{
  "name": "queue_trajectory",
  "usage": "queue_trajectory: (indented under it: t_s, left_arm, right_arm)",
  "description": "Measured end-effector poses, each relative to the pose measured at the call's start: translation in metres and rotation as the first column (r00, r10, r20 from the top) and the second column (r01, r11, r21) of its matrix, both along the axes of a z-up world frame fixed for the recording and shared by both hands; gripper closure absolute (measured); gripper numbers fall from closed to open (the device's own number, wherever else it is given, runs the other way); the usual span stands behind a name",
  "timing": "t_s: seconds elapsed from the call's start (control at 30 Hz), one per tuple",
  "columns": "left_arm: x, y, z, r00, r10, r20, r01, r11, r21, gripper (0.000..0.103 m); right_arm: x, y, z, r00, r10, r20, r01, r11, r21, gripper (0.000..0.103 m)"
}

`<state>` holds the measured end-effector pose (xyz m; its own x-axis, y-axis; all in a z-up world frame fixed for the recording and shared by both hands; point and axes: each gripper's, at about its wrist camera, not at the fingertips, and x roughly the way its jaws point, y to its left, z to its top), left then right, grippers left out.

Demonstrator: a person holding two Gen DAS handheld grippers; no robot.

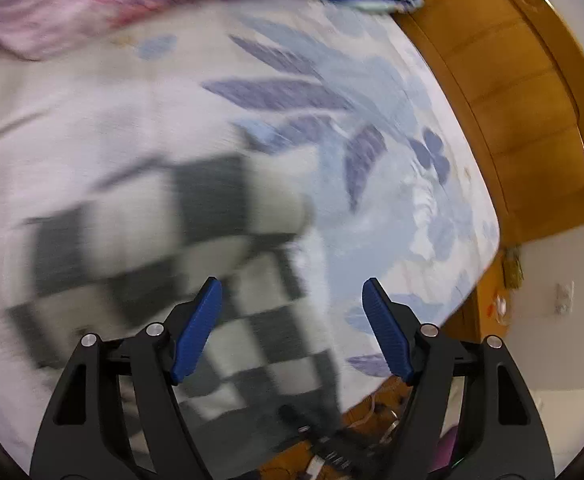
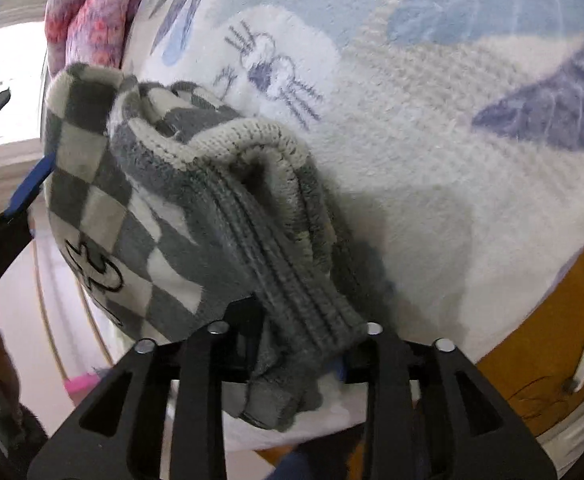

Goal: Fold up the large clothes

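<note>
The checkered sweater [image 2: 140, 216] is bunched on the bed [image 2: 431, 168]. Its ribbed hem runs straight back into the right claw [image 2: 295, 344], whose pads are hidden beneath the cloth, so it cannot be told whether the hem is pinched or only draped there. The left claw [image 1: 292, 328] is released, its jaws spread wide with nothing pressed between them. From it the sweater lies ahead and to the left, its long axis slanting up and away. The right claw is judged much nearer.
</note>
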<state>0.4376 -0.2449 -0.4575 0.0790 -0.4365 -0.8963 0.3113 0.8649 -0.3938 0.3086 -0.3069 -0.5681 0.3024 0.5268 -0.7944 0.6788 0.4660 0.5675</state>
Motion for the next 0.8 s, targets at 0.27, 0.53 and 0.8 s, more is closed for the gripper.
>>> queue_trajectory:
  t_s: [0.27,0.53,0.8]
  left_arm:
    - [0.003,0.124,-0.010,0.963,0.268,0.038,-0.269,0.935,0.229,0.028]
    - [0.014,0.140,-0.037,0.956,0.293,0.019,-0.289,0.926,0.245,0.029]
    - [0.030,0.114,-0.064,0.984,0.174,-0.032,-0.155,0.934,0.321,0.029]
  right_arm:
    - [-0.005,-0.029,0.052,0.996,0.091,-0.007,-0.091,0.976,-0.200,0.061]
    - [0.106,0.000,0.138,0.857,0.436,0.274,-0.293,0.851,-0.436,0.087]
    - [0.225,0.049,0.110,0.782,0.571,0.248,-0.430,0.783,-0.449,0.087]
